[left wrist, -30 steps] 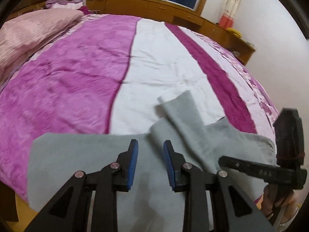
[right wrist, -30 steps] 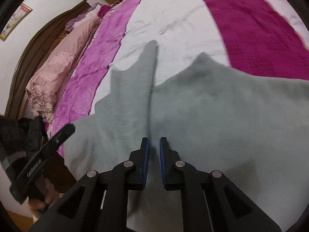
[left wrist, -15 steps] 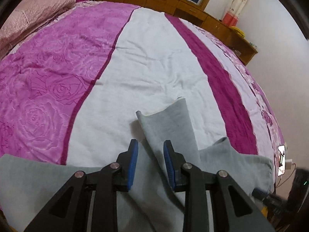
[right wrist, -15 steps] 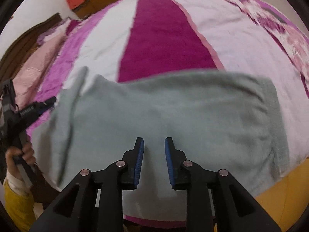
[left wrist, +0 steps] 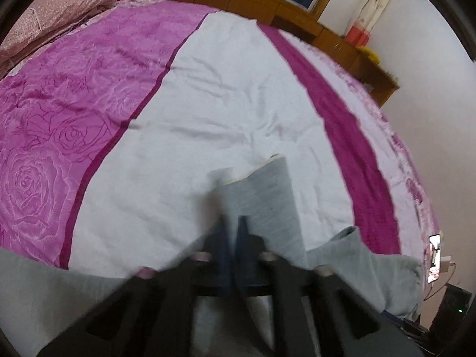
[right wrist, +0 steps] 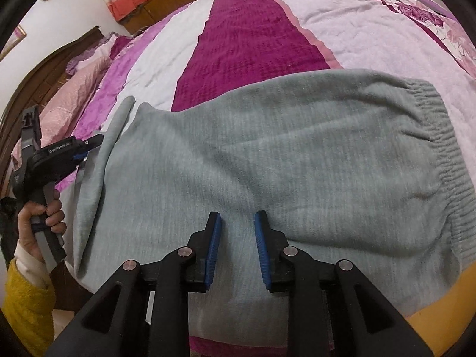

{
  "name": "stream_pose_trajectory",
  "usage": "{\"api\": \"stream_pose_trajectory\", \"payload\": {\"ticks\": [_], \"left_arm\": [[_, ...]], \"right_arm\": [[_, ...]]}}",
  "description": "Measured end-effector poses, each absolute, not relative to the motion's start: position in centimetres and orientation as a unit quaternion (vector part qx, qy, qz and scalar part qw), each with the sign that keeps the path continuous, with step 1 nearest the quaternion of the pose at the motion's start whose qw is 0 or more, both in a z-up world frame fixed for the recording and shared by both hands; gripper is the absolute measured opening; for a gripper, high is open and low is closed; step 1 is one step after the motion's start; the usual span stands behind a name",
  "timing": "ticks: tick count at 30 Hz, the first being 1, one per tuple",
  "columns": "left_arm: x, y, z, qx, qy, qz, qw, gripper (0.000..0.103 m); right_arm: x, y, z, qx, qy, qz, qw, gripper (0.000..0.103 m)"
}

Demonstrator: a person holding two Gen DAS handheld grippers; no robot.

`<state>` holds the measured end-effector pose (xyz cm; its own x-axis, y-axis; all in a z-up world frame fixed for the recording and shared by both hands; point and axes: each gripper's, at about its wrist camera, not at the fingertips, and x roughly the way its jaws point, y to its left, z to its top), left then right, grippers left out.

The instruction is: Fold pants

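Observation:
Grey pants (right wrist: 267,160) lie across the near edge of the bed, with the elastic waistband (right wrist: 446,148) at the right. One folded leg strip (left wrist: 267,196) points up the bed. My left gripper (left wrist: 233,226) is blurred; its jaws look nearly closed at the base of that strip, and whether they pinch cloth cannot be told. It also shows in the right wrist view (right wrist: 89,145) at the pants' left edge. My right gripper (right wrist: 236,226) is open and empty, just above the pants' middle.
The bed has a pink, white and magenta striped cover (left wrist: 226,89). A pink pillow (left wrist: 59,9) lies at the far left. A wooden ledge (left wrist: 297,9) runs under the window. A phone on a cable (left wrist: 435,255) lies at the bed's right edge.
My left gripper has moved forward to the folded leg strip and its jaws have narrowed. My right gripper has opened wider and swung right over the pants' seat.

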<state>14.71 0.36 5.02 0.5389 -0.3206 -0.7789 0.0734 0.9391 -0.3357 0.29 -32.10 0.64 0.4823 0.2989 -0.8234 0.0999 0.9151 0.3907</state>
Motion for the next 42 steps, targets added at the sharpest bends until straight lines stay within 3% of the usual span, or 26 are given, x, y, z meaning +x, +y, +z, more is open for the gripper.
{"api": "stream_pose_trajectory", "payload": {"ticks": [16, 30, 42], "left_arm": [[4.0, 12.5, 13.1, -0.155, 0.356, -0.005, 0.922, 0.003], [-3.8, 19.5, 4.4, -0.185, 0.433, 0.082, 0.879, 0.003], [-5.5, 19.9, 5.9, -0.184, 0.423, 0.06, 0.885, 0.003]], "right_arm": [[0.1, -31.7, 0.8, 0.185, 0.502, 0.055, 0.843, 0.017], [0.5, -30.6, 1.2, 0.152, 0.512, 0.035, 0.845, 0.017], [1.2, -30.0, 1.3, 0.128, 0.53, 0.025, 0.838, 0.019]]}}
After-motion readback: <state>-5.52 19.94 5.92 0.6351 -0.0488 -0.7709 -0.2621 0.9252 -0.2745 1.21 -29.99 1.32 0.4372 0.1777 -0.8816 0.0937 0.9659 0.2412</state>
